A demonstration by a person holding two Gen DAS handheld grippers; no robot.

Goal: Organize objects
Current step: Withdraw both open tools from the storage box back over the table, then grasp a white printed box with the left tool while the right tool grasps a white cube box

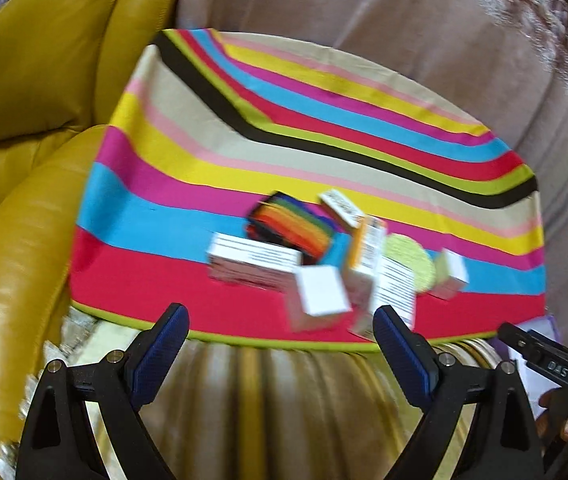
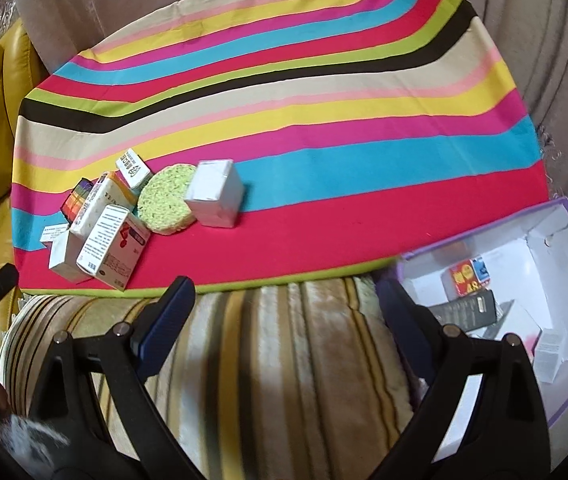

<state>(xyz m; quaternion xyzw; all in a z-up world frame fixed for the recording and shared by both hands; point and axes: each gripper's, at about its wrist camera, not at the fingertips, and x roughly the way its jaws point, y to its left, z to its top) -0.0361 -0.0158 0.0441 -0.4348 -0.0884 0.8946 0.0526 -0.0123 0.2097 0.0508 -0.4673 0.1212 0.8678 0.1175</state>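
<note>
A cluster of small cartons lies on the striped table [image 2: 324, 216] near its front edge: a white cube box [image 2: 215, 194], a round green sponge [image 2: 167, 199], a tall medicine carton [image 2: 113, 249], and a rainbow-striped pack [image 2: 78, 199]. In the left wrist view the same pile is blurred, with a white box [image 1: 321, 290] and the rainbow pack [image 1: 290, 222]. My left gripper [image 1: 282, 336] is open and empty just short of the pile. My right gripper [image 2: 288, 308] is open and empty before the table edge. A purple-rimmed white box [image 2: 564, 264] at right holds several packets.
A yellow leather armchair [image 1: 24, 160] stands left of the table. A striped blanket [image 2: 284, 360] lies below the table's front edge. A beige curtain [image 1: 404, 20] hangs behind. The far half of the table shows only cloth.
</note>
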